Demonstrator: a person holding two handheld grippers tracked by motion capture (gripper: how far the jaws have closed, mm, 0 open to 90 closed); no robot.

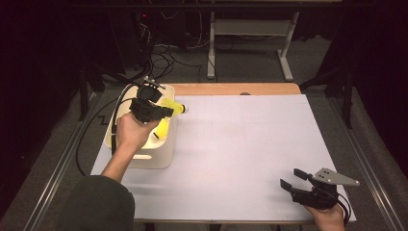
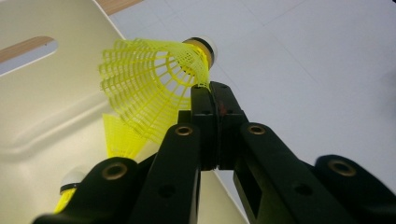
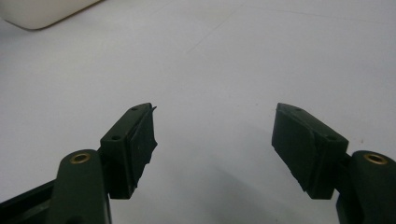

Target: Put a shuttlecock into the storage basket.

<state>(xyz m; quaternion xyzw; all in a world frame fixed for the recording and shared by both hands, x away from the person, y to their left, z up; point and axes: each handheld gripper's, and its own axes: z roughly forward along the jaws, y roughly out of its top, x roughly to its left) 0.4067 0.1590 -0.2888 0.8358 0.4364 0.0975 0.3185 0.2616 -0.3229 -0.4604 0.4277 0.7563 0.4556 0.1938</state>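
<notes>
A yellow shuttlecock with a white cork tip hangs over the right rim of a cream bin. My left gripper is shut on the edge of its mesh skirt, cork pointing toward the white table. A second yellow shuttlecock lies inside the bin below it. At the near right corner of the table my right gripper stands open just above the surface, nothing between its fingers.
A white sheet covers the table, with a wooden strip showing at the far edge. The bin stands at the table's left side. Cables and a white table frame lie on the dark floor beyond.
</notes>
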